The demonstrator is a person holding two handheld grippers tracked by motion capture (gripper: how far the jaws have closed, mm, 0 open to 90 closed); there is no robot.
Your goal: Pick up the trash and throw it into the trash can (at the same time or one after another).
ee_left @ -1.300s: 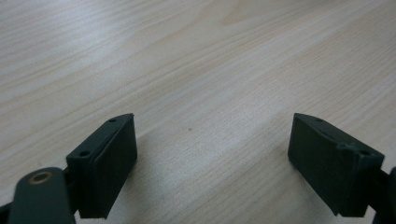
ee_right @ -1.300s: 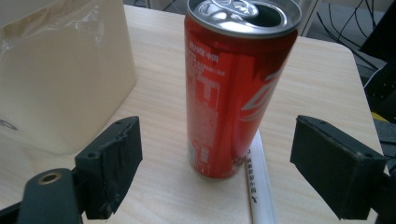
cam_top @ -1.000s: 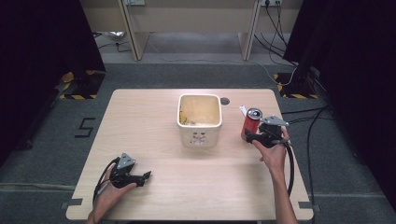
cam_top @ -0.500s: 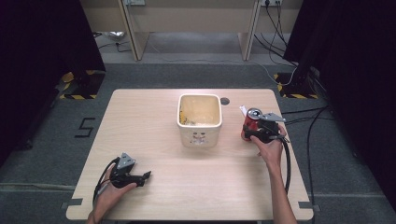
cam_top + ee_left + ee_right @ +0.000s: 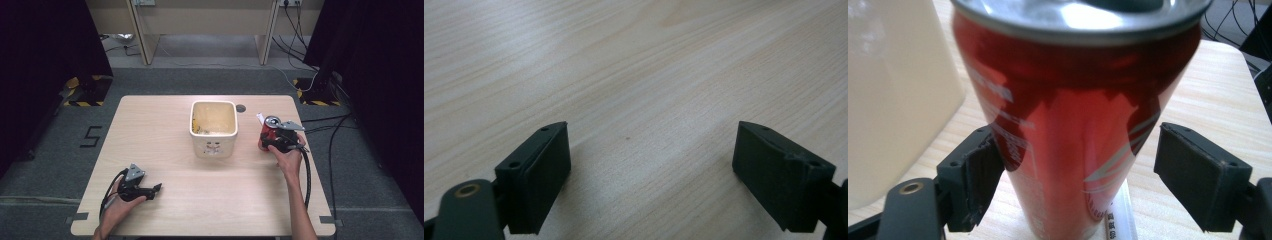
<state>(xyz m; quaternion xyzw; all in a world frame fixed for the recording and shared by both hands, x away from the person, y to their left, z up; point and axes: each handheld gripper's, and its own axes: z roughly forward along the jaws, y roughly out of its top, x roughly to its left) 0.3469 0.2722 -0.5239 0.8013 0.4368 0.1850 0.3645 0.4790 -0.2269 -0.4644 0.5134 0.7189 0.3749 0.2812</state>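
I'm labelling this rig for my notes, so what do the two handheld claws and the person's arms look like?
Both the left claw and the right claw are black, each topped by a grey three-cornered plate and trailing a black cable. The jaws end in blocky black pads with small screw holes. The forearms are bare, no sleeves.

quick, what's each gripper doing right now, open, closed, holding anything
Left gripper: open, holding nothing, over bare table.
Right gripper: open around the can, jaws just closing, far pad not touching yet.
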